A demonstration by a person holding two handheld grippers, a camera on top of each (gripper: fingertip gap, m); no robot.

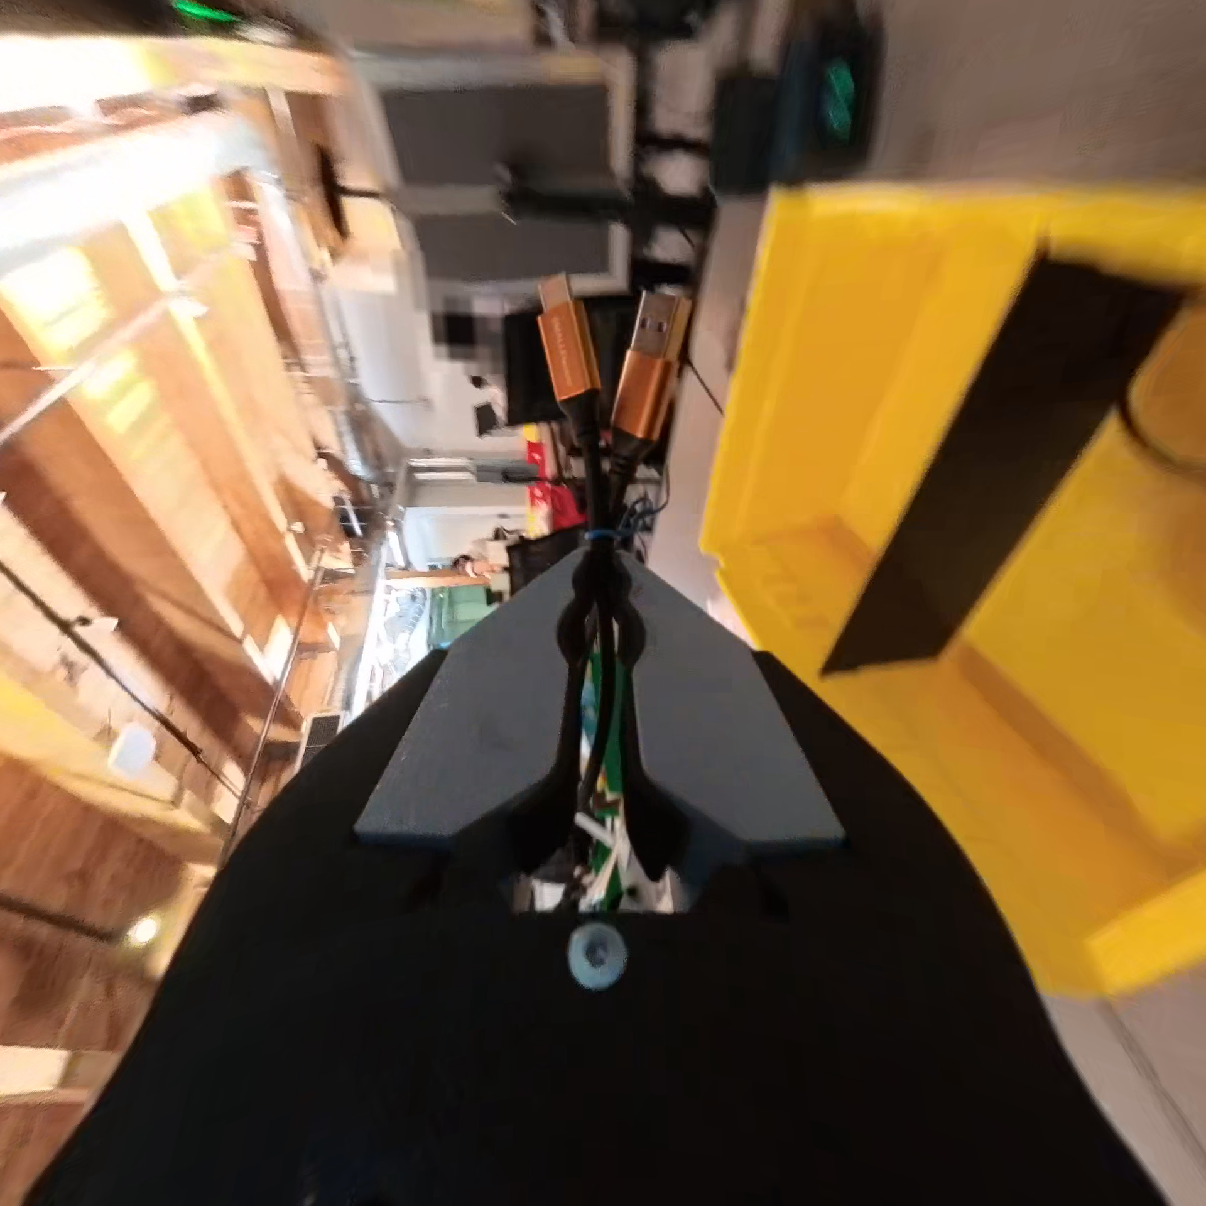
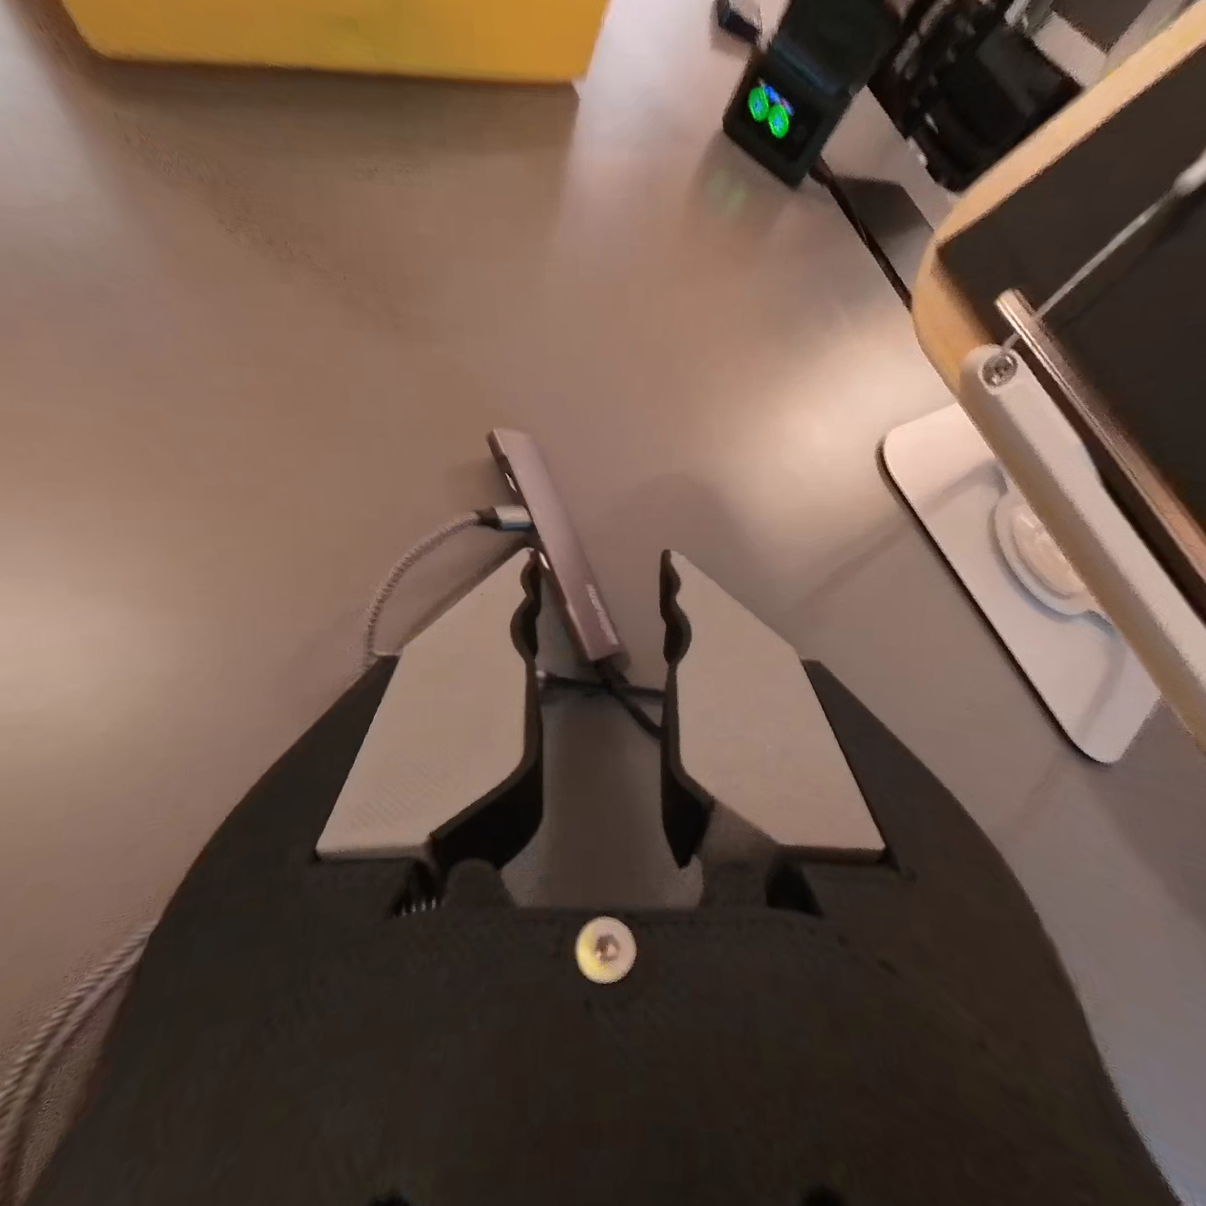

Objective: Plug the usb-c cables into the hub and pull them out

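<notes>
My left gripper [image 1: 603,561] is shut on a black cable bundle [image 1: 597,483] held by a blue tie. Its two orange plugs stick out past the fingertips: a slim one [image 1: 568,346] on the left and a wider one [image 1: 646,385] on the right. This view is tilted and blurred, with the bundle in the air. In the right wrist view, a grey hub [image 2: 555,541] lies on the table [image 2: 326,326] between the fingers of my right gripper [image 2: 600,568], which is open. The right pad stands clear of the hub. A grey braided cable [image 2: 417,555] is plugged into the hub's left side.
A yellow bin [image 1: 913,457] with a black block [image 1: 998,470] is to the right of the left gripper; it also shows in the right wrist view [image 2: 326,32]. A black device with green lights [image 2: 776,117], a white stand base [image 2: 1018,587] and a wood-edged board [image 2: 1044,196] are at the right. The gap from one gripper's tips to the other's is roughly 40 cm. From my right tips it is roughly 30 cm to the white stand base [image 2: 1018,587]; from my left, 60 cm.
</notes>
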